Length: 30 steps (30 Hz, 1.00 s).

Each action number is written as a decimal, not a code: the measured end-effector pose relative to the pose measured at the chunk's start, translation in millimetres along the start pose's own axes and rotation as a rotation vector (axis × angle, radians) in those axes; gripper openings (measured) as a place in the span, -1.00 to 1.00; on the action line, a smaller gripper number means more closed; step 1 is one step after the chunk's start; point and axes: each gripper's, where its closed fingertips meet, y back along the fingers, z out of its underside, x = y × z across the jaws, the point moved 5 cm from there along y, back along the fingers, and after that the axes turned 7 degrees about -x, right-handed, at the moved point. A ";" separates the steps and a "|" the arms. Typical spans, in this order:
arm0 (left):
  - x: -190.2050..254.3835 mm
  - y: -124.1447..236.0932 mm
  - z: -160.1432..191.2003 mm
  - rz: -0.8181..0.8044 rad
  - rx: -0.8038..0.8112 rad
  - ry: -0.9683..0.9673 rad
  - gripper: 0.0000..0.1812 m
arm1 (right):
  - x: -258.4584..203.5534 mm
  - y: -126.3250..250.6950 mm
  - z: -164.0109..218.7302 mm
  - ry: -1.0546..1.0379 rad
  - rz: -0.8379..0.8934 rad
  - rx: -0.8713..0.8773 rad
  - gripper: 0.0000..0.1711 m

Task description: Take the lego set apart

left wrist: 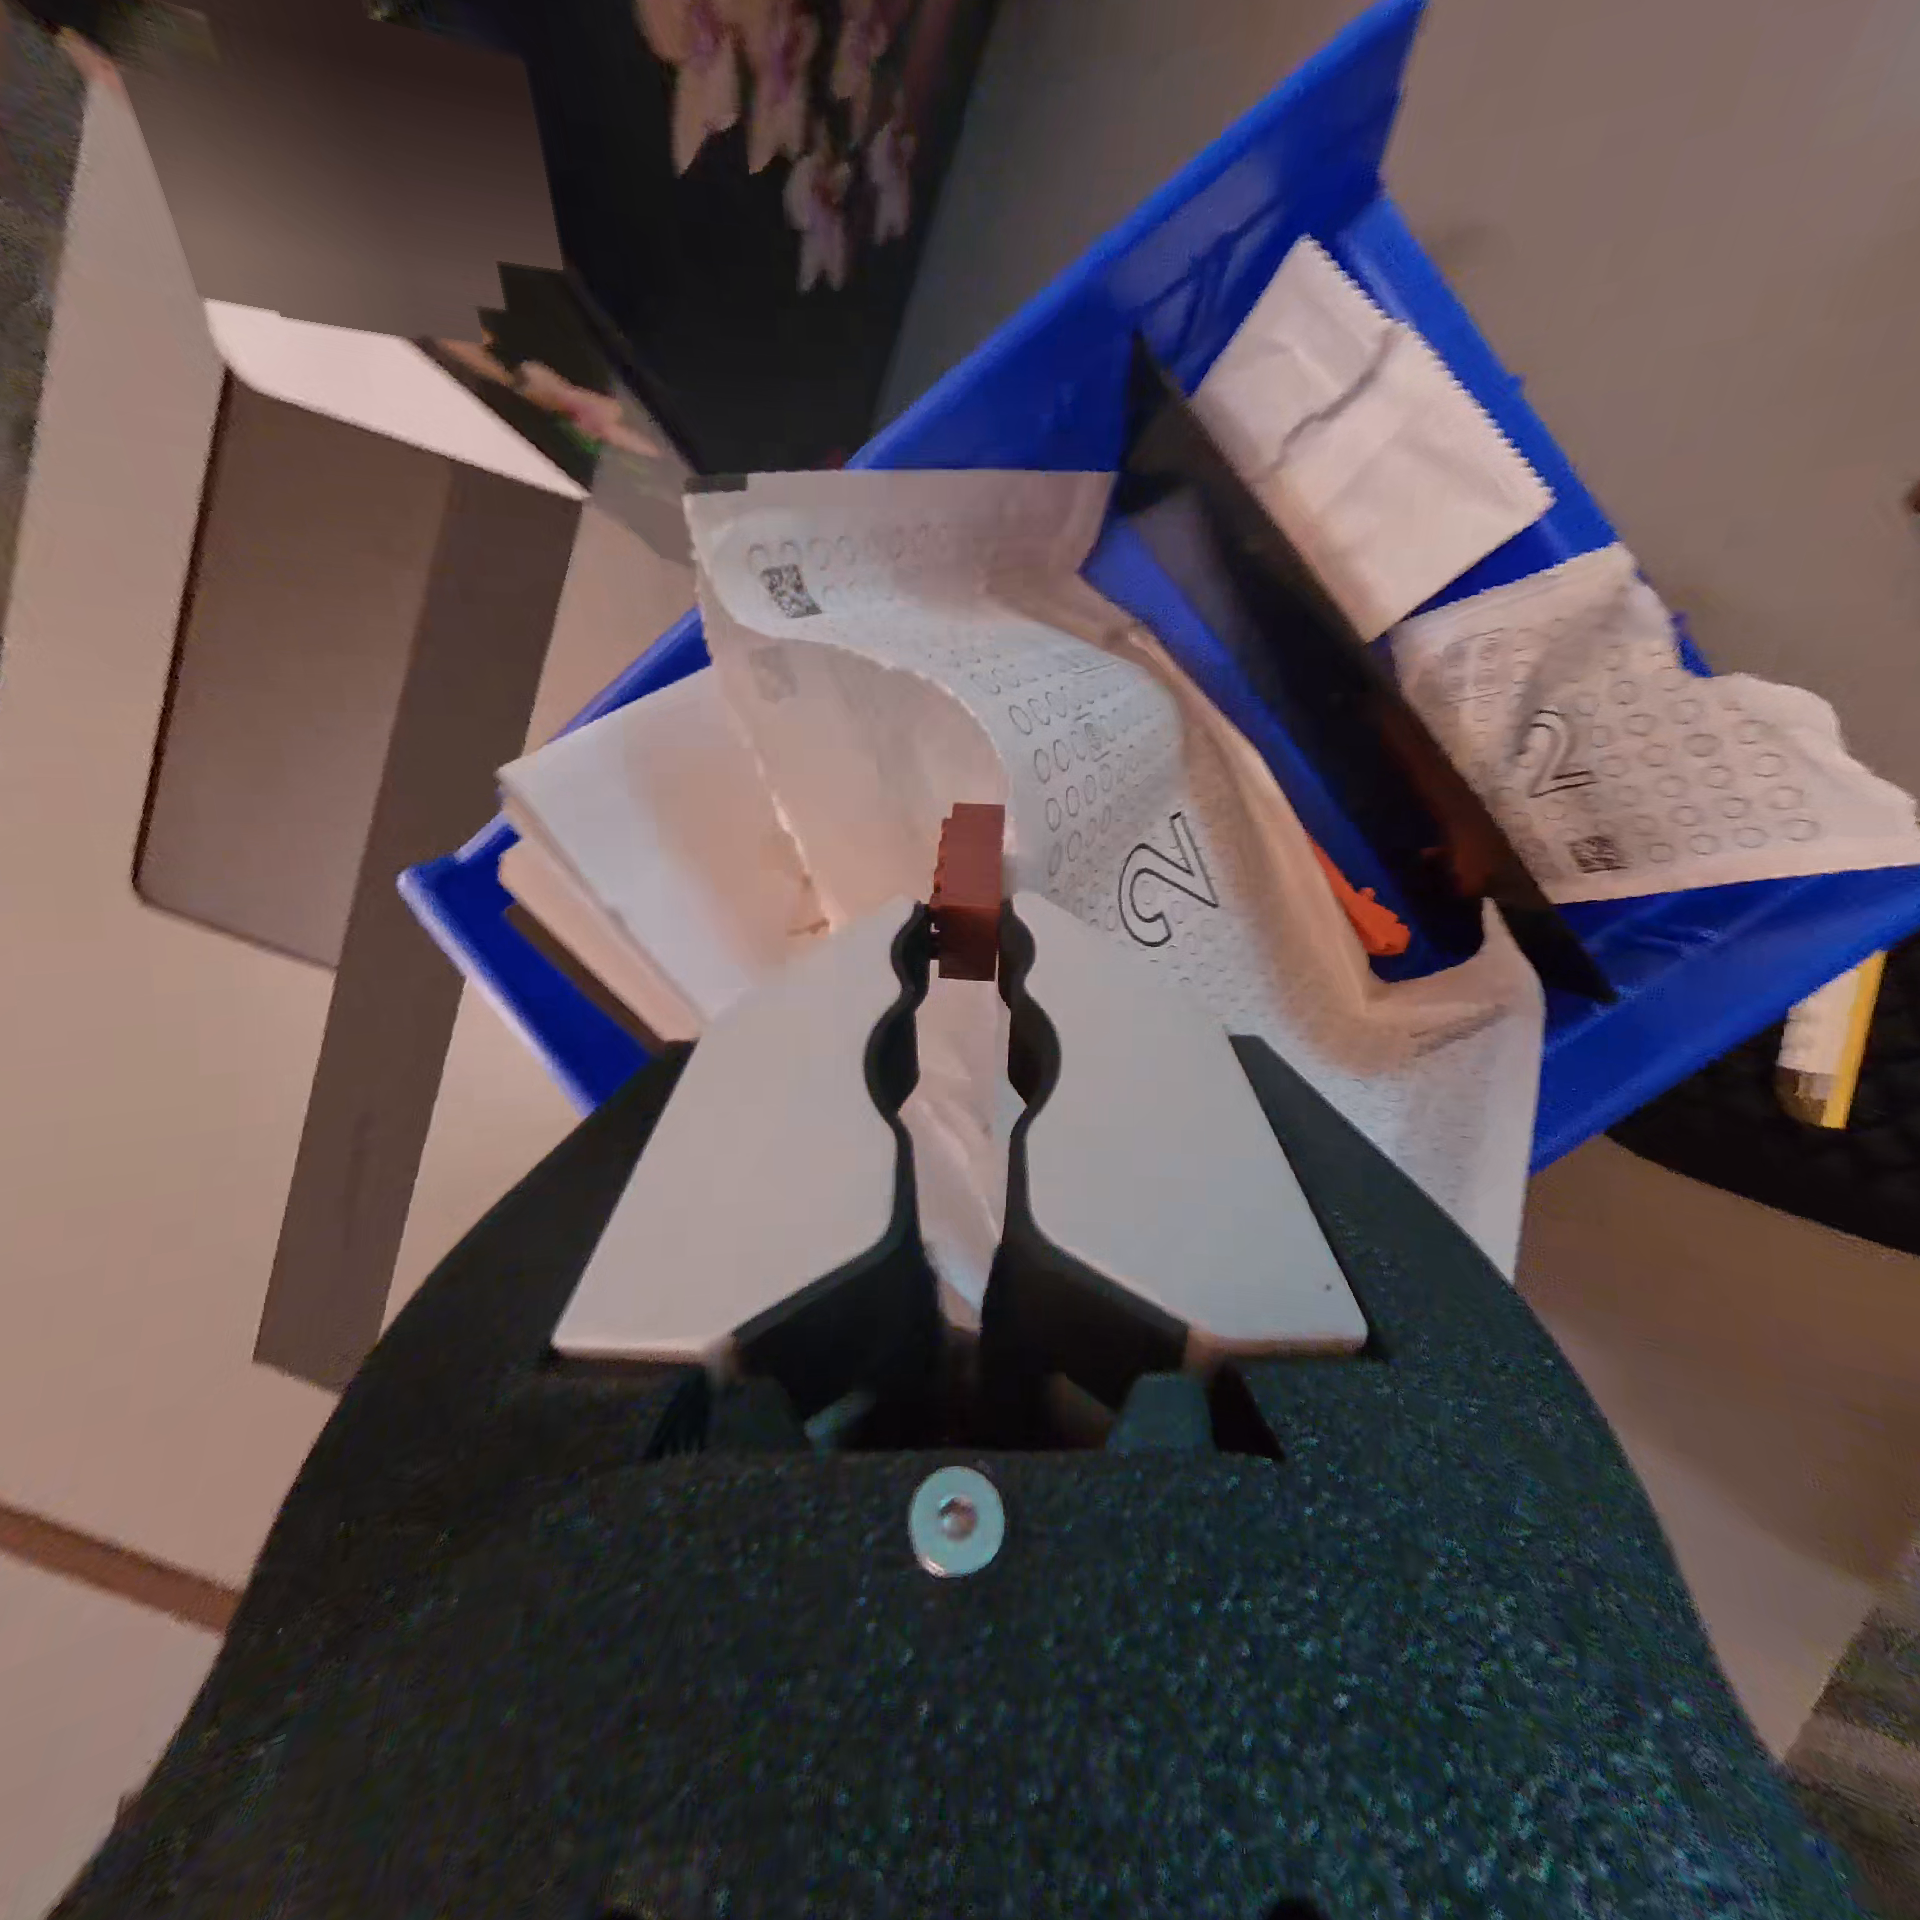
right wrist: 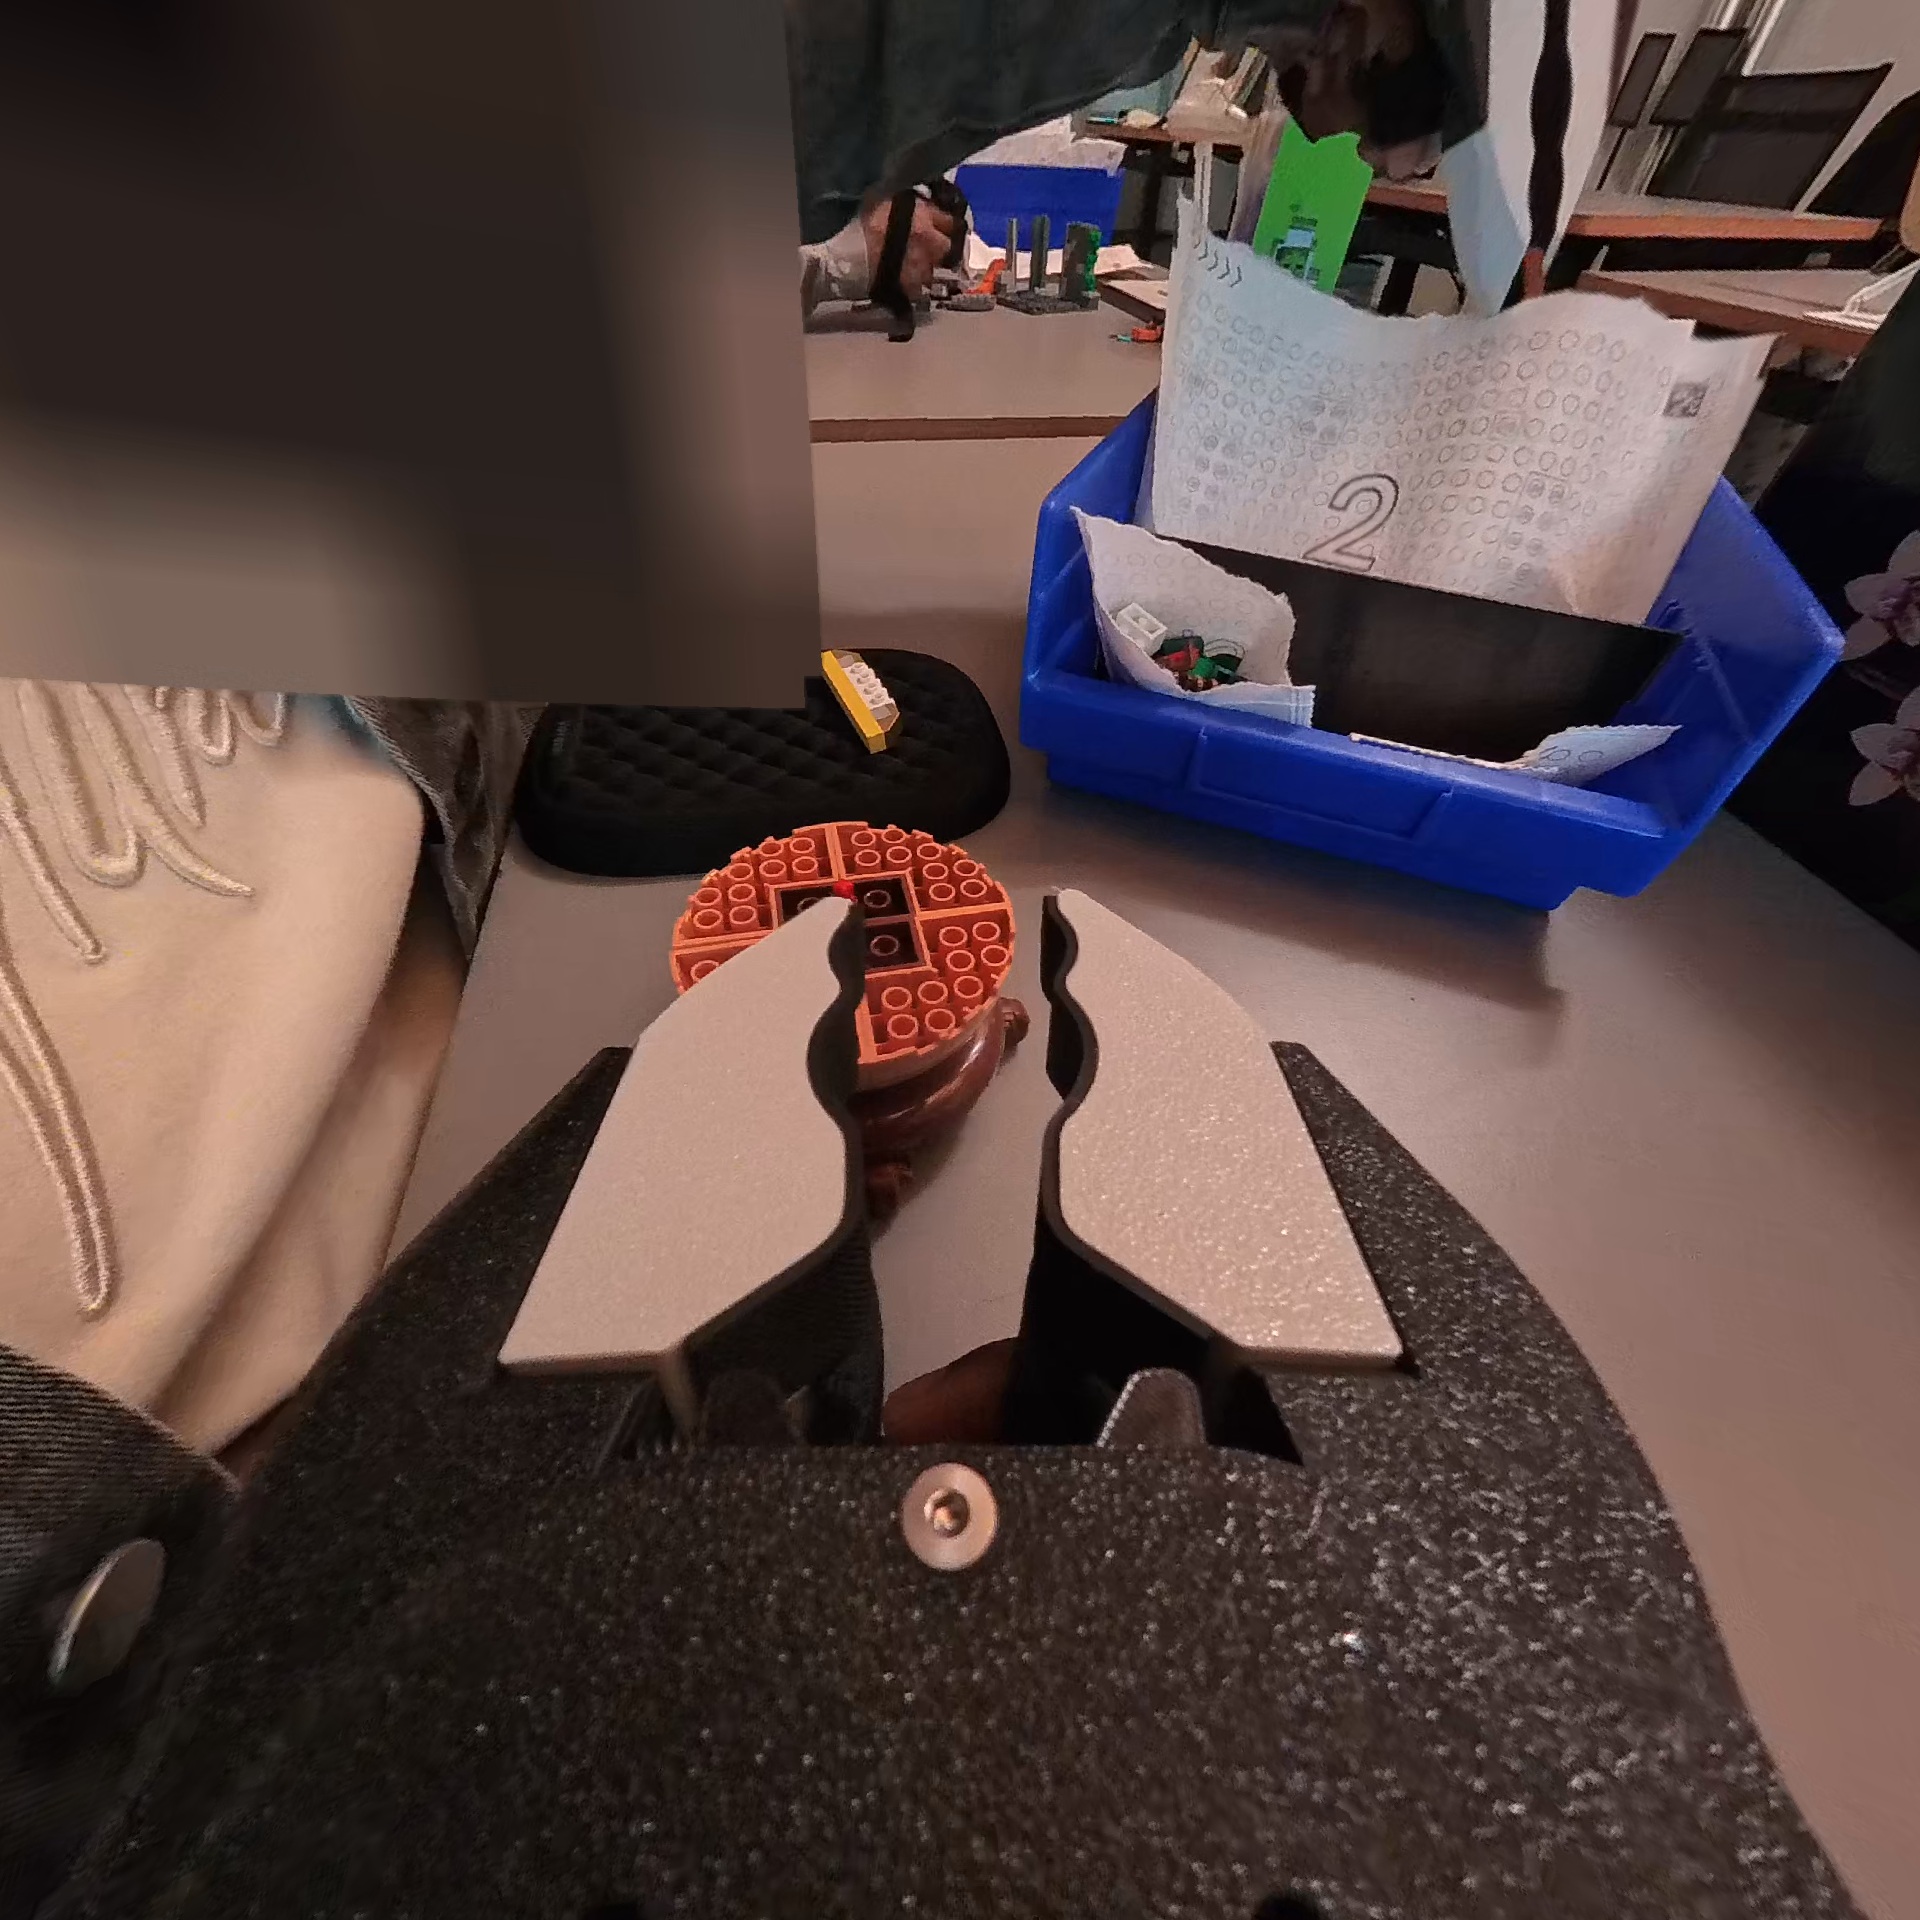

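- Brick, small, reddish-brown, plastic (left wrist: 969,891): pinched at the very tips of the left gripper (left wrist: 964,925), fingers drawn in narrow around it, most of the piece poking out past the pads.
- Held over the blue plastic storage bin (left wrist: 1164,270), above the crumpled white paper bags printed with circles (left wrist: 1049,727); probably carried here for dropping among the loose parts, since the bin seems to serve as the place for removed pieces.
- Divided inside by a black panel (left wrist: 1299,582); orange pieces (left wrist: 1371,914) visible low in the bin beside the paper, so a release here should land in the nearer compartment, though paper could catch the brick.
- Round orange studded lego disc on a dark brown turned base (right wrist: 925,935): the remaining build, standing upright on the grey tabletop (right wrist: 1455,1091), well short of the bin.
- Right gripper (right wrist: 951,914) open at a middling spread, empty, left fingertip (right wrist: 821,925) overlapping the disc's top, right finger clear of it; likely parked there to steady or grab the build for the next pull.
- Cannot tell whether that fingertip actually touches the studs.
- Yellow-and-grey lego strip (right wrist: 860,698) lying apart on a black quilted pad (right wrist: 727,779), already separated, behind the disc.
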 end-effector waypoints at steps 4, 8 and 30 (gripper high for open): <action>20.1 2.6 -14.5 0.155 0.112 -0.039 -0.88 | 1.6 0.6 0.2 -0.016 -0.004 0.007 -0.63; 28.4 0.1 -23.1 0.251 0.153 0.008 -0.87 | 1.8 1.0 0.0 -0.017 -0.006 0.012 -0.63; 100.2 68.6 -31.2 -0.117 0.448 0.045 -0.36 | -3.3 -3.2 0.6 -0.082 -0.039 -0.100 -0.49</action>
